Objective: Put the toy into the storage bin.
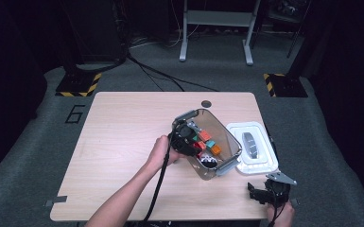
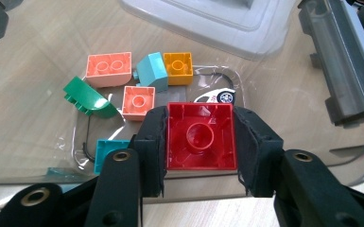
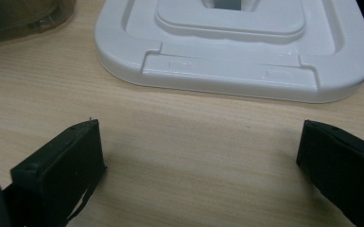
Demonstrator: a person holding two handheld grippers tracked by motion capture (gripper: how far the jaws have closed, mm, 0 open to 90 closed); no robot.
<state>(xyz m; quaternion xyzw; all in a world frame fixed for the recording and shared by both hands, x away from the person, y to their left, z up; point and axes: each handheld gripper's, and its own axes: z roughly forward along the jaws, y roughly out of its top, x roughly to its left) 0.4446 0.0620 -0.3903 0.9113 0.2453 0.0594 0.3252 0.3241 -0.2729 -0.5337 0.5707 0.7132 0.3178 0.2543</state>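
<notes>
While left gripper (image 2: 201, 142) seemingly clamps red brick (image 2: 201, 137) over bin (image 1: 227, 163), right gripper (image 3: 198, 165) gapes wide.

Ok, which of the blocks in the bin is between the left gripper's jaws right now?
The red block, hollow underside facing the camera, sits between the left gripper; the orange, teal, green and yellow ones lie loose on the bin floor beyond.

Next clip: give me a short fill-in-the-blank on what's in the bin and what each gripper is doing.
1. The left gripper has a ____ brick between its jaws.
2. That brick is inside the clear ____.
3. The right gripper has its jaws ____ over the table.
4. The white ____ lies beside the bin.

Missing words: red; bin; open; lid
</notes>
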